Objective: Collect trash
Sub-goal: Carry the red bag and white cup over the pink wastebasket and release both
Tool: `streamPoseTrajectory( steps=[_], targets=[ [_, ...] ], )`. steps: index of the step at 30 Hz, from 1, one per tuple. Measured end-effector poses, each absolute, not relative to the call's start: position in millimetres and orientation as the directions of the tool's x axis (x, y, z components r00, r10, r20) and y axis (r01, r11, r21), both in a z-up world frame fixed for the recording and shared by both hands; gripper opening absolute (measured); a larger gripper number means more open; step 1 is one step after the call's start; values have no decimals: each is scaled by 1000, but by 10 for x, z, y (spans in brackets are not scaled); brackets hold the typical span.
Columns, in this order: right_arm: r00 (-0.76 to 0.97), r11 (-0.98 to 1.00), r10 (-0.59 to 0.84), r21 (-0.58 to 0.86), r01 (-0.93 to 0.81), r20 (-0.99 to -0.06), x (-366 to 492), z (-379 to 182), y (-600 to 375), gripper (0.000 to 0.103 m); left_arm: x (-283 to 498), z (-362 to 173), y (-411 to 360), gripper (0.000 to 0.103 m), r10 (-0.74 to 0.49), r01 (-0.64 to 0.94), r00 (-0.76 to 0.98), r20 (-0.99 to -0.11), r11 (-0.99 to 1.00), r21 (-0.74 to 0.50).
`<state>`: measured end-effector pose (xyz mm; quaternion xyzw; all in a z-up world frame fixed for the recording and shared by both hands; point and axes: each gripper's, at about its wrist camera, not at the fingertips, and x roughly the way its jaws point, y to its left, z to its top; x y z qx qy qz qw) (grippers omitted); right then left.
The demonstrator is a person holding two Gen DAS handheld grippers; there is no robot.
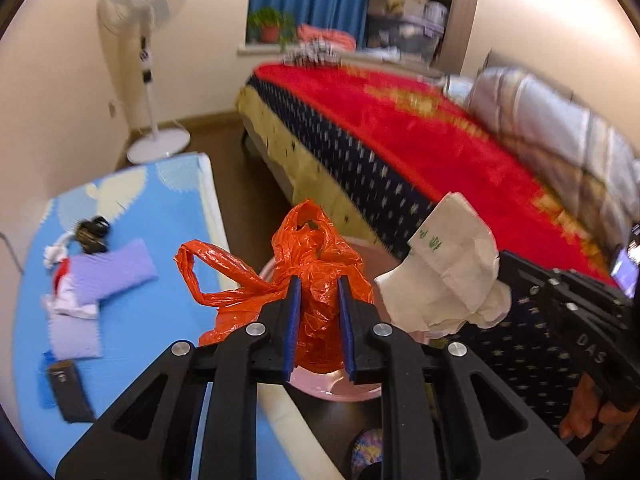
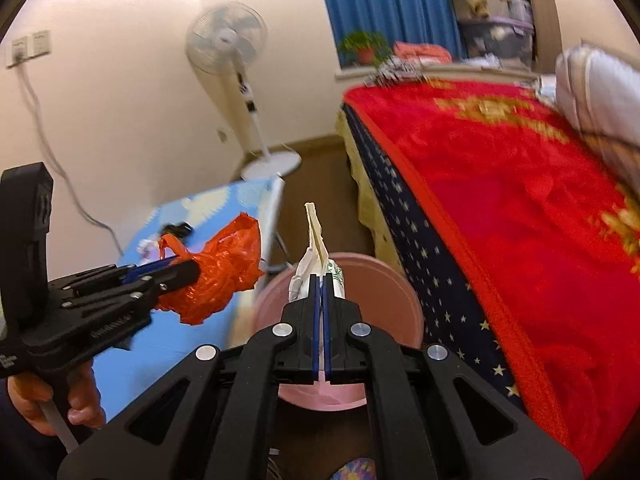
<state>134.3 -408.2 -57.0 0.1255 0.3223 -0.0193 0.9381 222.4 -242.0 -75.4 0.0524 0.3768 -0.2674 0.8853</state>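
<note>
My left gripper (image 1: pixel 319 286) is shut on a crumpled orange plastic bag (image 1: pixel 316 264) and holds it above a pink bin (image 1: pixel 320 386) on the floor. The bag (image 2: pixel 216 276) and the left gripper (image 2: pixel 188 270) also show in the right wrist view. My right gripper (image 2: pixel 323 280) is shut on a crumpled white paper wrapper with green print (image 2: pixel 320 256), held over the pink bin (image 2: pixel 384 288). The wrapper (image 1: pixel 444 276) and the right gripper (image 1: pixel 502 280) show at the right in the left wrist view.
A bed with a red blanket (image 1: pixel 420 144) stands right of the bin. A blue mat surface (image 1: pixel 160 216) at the left holds purple cloth (image 1: pixel 108 276) and small items. A standing fan (image 1: pixel 148 64) stands by the wall.
</note>
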Motion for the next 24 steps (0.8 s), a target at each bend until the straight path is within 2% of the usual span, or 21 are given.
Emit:
streamPoseTrajectory(
  steps=[4, 5, 7, 8, 9, 10, 11, 12, 15, 19, 22, 24],
  targets=[
    [755, 954, 37, 248, 168, -655, 1575, -960, -4254, 2, 2453, -1121, -2638, 21, -403, 513, 521, -752, 852, -102],
    [746, 952, 37, 251, 177, -665, 1613, -1020, -4251, 5, 2508, -1216, -2688, 22, -396, 514, 507, -766, 852, -100],
    [726, 945, 37, 260, 198, -686, 1701, -1181, -4279, 6, 2580, -1319, -2749, 34, -381, 513, 495, -781, 854, -92],
    [718, 943, 39, 264, 204, -695, 1737, -1248, -4290, 8, 2609, -1367, -2762, 66, -367, 508, 489, -791, 857, -84],
    [702, 941, 34, 260, 218, -711, 1787, -1323, -4304, 21, 2662, -1428, -2777, 95, -334, 494, 491, -805, 868, -58],
    [694, 940, 26, 254, 228, -720, 1789, -1366, -4296, 33, 2691, -1463, -2773, 95, -304, 476, 506, -807, 879, -32],
    [689, 938, 13, 248, 243, -724, 1795, -1399, -4301, 55, 2702, -1468, -2772, 95, -295, 468, 519, -802, 884, -22],
    [692, 935, -5, 241, 258, -722, 1778, -1404, -4297, 62, 2713, -1467, -2743, 95, -291, 464, 522, -802, 886, -20],
    [703, 941, -20, 225, 253, -711, 1744, -1344, -4283, 68, 2695, -1353, -2619, 95, -272, 435, 535, -800, 900, -16],
    [750, 956, -34, 197, 217, -661, 1645, -967, -4190, 78, 2536, -951, -2391, 95, -265, 397, 625, -734, 918, 7],
    [822, 965, -39, 193, 179, -568, 1460, -446, -4048, 91, 2263, -450, -2152, 95, -283, 372, 702, -654, 928, -3],
    [875, 970, -30, 195, 142, -484, 1261, -66, -3890, 95, 2006, -112, -1931, 95, -305, 367, 747, -590, 930, -17]
  ],
)
